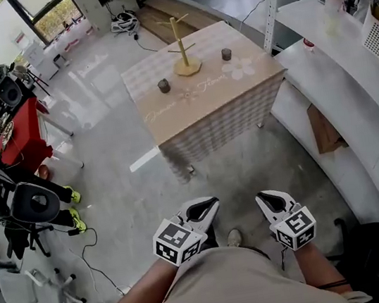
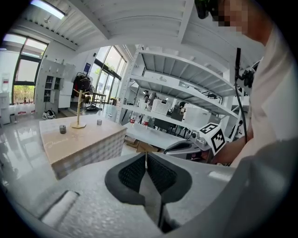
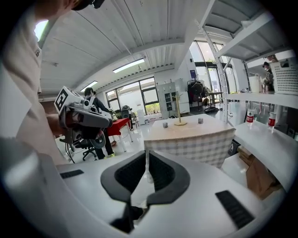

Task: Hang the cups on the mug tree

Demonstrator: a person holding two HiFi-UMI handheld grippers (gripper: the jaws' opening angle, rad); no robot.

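Left gripper: the grey two-jaw left gripper (image 1: 200,211) sits at the lower centre of the head view. Its black ribbed pads are pressed together, with nothing between them.
Right gripper: the matching right gripper (image 1: 272,202) is just beside it, to the right. Its jaws are closed to a thin slit and it holds nothing.
Markers: each gripper carries 1 cube with black-and-white square markers, close to the person's body.
Person: a beige shirt (image 1: 232,283) fills the bottom edge of the head view, and both forearms reach up to the grippers.
Floor: glossy grey floor (image 1: 132,192) lies between the grippers and the bench, which stands well apart from them.
Bench: a square bench (image 1: 219,110) draped in pale checked cloth stands in the upper centre, with a white flower print (image 1: 238,68) on its top.
Mug tree: a light wooden mug tree (image 1: 182,48) with a round base stands upright near the far edge of the bench. Its pegs are bare.
Cups: 2 small dark grey cups stand on the bench top. 1 cup (image 1: 163,85) is to the lower left of the tree and 1 cup (image 1: 226,54) is to its right, neither touching it.
Right side: white metal shelving (image 1: 339,81) runs along the right, with a brown cardboard box (image 1: 323,129) underneath.
Left side: a red-draped stand (image 1: 19,135) and a black office chair (image 1: 32,204) stand at the left edge.
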